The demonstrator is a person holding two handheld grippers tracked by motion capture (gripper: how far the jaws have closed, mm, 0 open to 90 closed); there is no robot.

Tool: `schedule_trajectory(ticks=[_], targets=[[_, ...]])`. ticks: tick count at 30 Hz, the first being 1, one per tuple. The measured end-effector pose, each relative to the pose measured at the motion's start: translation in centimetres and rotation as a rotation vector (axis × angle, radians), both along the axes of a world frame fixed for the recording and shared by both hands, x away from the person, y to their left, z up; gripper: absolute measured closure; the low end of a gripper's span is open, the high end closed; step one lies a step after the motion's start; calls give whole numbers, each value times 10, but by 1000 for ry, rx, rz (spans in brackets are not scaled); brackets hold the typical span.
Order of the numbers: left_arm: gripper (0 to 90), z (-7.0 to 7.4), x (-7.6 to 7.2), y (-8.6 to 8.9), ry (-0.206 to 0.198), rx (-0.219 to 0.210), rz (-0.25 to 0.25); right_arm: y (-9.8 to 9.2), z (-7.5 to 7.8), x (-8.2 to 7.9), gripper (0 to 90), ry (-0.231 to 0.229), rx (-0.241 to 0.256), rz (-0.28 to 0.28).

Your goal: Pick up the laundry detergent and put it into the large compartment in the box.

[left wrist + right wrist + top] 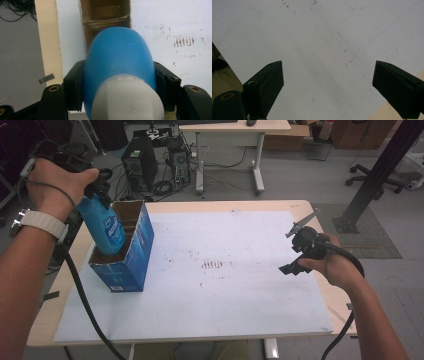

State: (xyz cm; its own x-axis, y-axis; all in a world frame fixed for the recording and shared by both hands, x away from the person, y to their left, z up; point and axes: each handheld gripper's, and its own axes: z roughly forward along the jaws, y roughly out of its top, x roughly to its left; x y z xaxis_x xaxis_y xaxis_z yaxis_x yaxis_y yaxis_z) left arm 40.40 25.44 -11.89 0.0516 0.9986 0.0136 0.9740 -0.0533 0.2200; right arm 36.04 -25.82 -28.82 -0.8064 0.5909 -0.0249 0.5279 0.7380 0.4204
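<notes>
Over the left side of the table, the left gripper has its jaws clamped on the neck end of a blue bottle, and the bottle hangs tilted, its base dipping into the nearest open compartment of the blue cardboard box. From the left gripper view, the bottle bulges between the two black jaws, white cap closest to the camera, and the box's brown inner walls sit right behind it with a cardboard divider crossing just past the bottle's end. Tight fit there: the box stands close to the left edge of the white sheet, with only a strip of bare wood beyond it before the table ends. Across on the right, the right gripper hovers near the sheet's right border, well apart from the box. Its jaws are spread wide with nothing between them, just scuffed white sheet and a sliver of wood at the corner. Plenty of open sheet lies between the two grippers.
</notes>
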Motion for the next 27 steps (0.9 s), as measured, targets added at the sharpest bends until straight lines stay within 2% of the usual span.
schedule_trajectory(ticks=[4,11,27], targets=[[373,-8,3,3,1,-10,3,0,-1,1,101,3,-1,-2],[373,-21,8,1,12,15,-5,1,-2,2,101,6,-2,-5],[373,-54,17,1,29,26,-18,-1,-7,3,101,11,5,-12]])
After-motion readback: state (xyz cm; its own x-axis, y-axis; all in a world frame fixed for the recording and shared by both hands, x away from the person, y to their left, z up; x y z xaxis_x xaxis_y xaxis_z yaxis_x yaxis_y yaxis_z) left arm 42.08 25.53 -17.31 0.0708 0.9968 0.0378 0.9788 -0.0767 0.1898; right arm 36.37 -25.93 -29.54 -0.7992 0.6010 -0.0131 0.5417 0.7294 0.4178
